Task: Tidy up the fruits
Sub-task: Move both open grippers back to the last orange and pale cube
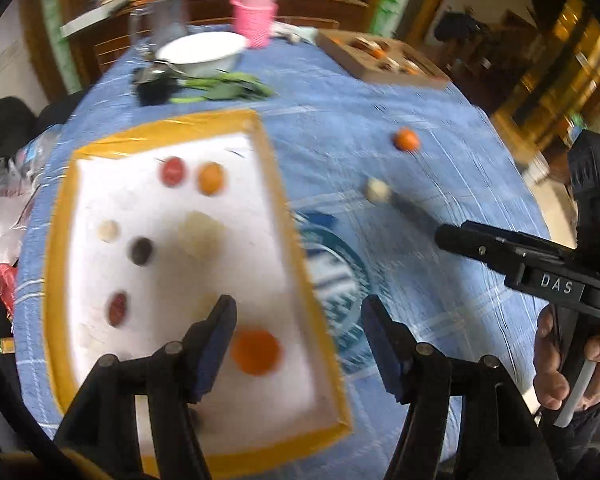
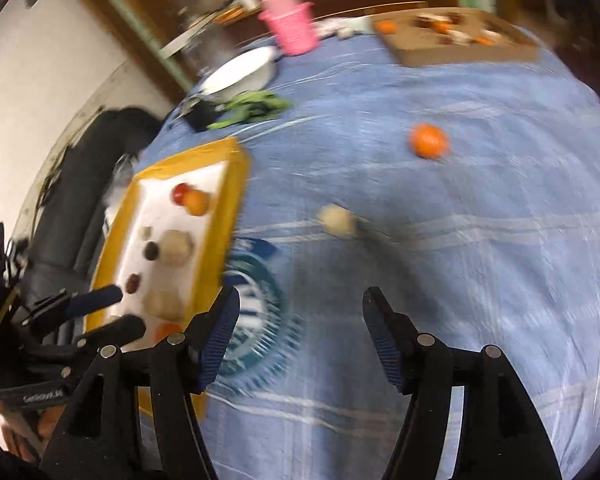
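Observation:
A white tray with a yellow rim (image 1: 276,184) (image 2: 228,216) lies on the blue cloth and holds several small fruits, among them an orange one (image 1: 256,352) near its front. My left gripper (image 1: 298,340) is open and empty, just above that fruit. An orange fruit (image 1: 406,139) (image 2: 428,141) and a pale round fruit (image 1: 378,191) (image 2: 338,220) lie loose on the cloth to the right of the tray. My right gripper (image 2: 296,336) is open and empty, short of the pale fruit. It also shows in the left wrist view (image 1: 452,236).
A white bowl (image 1: 202,52) (image 2: 240,72), a pink basket (image 1: 255,16) (image 2: 292,24), green leaves (image 1: 224,88) and a cardboard box with more fruits (image 1: 380,60) (image 2: 456,40) stand at the table's far side. Bags (image 1: 4,208) lie off the left edge.

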`<state>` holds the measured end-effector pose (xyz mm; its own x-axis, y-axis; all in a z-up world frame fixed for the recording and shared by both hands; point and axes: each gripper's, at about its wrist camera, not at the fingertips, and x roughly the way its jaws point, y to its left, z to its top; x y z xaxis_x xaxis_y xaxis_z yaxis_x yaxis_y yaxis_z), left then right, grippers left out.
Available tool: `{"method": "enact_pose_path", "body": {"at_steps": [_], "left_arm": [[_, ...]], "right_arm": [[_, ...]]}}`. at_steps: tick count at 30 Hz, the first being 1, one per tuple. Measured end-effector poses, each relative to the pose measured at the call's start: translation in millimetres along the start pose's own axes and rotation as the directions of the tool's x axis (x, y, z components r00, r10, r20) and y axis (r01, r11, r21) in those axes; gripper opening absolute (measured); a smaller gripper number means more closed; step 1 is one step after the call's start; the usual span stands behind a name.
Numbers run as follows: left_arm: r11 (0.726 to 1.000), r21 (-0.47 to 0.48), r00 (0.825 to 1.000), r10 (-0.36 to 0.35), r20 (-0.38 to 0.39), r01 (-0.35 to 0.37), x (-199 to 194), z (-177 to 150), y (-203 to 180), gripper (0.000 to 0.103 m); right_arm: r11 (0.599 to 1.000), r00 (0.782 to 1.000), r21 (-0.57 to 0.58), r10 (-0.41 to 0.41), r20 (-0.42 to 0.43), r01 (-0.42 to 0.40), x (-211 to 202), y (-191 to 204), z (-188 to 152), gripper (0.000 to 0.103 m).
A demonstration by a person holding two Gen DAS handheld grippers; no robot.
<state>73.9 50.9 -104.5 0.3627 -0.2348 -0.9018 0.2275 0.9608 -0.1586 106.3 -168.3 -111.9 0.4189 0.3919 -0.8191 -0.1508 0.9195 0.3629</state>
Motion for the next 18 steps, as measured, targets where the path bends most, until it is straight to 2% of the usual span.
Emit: {"method": "enact_pose_path", "body": {"at_steps": [5, 7, 10, 13, 18], "left_arm": [[1.0, 0.023, 0.999, 0.004, -0.035, -0.003, -0.2, -14.4, -30.5, 0.067], [1.0, 0.018, 0.999, 0.013, -0.043, -0.012, 0.3, -16.2, -39.1, 0.067], [1.0, 0.004, 0.998, 0.007, -0.064, -0.007, 4.5, -13.3, -49.1, 0.067], [1.0, 0.01, 0.997, 0.024, -0.076, -0.024, 13.3, -8.3, -61.0, 0.067], [0.999, 0.023, 0.993, 0.043, -0.11, -0.04, 39.1, 13.4, -80.3, 0.067]], "right_arm": [[0.999, 0.997, 0.042, -0.012, 0.076, 0.009, -28.7, -23.3, -28.1, 0.064], [0.999, 0.996, 0.052, 0.01, 0.091, -0.015, -41.0, -33.6, -35.6, 0.064], [0.996, 0.995, 0.066, 0.054, 0.088, -0.06, -51.8, -45.2, -38.1, 0.064], [0.999, 0.996, 0.048, 0.016, 0.084, -0.02, -55.2, -53.9, -41.4, 0.064], [0.997, 0.998, 0.077, 0.009, 0.069, -0.014, -48.8, -82.7, -40.2, 0.064]]}}
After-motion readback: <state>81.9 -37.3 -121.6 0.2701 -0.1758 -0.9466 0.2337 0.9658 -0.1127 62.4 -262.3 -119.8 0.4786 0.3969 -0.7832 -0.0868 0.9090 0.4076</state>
